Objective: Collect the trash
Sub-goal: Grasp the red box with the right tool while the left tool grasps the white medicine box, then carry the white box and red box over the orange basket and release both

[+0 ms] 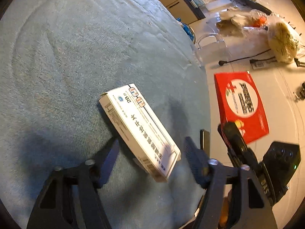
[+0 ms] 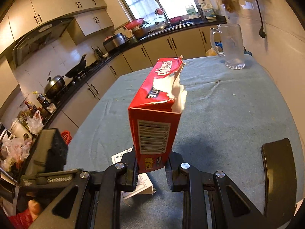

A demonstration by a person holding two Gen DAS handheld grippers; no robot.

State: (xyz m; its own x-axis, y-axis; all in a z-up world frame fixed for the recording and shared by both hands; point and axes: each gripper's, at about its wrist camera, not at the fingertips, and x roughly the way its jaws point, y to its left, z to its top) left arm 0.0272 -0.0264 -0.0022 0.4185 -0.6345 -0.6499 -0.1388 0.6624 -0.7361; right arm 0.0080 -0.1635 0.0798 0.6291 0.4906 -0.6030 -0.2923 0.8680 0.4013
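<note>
Meanwhile right tongs (image 2: 152, 168) clamping red box (image 2: 158, 103), left tongs (image 1: 150, 152) agape

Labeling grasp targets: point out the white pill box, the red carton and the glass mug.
white pill box (image 1: 139, 131): left wrist view, printed top face.
red carton (image 2: 152, 133): right wrist view, barcode panel.
glass mug (image 2: 233, 47): right wrist view, body wall.

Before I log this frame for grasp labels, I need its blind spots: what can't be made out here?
- White box, left wrist view: small print blurred; whether the open left gripper touches it is unclear.
- Red box, right wrist view: its held end is hidden between the right gripper fingers; contents not visible.
- Glass mug, right wrist view: frosted, so contents can't be judged.
</note>
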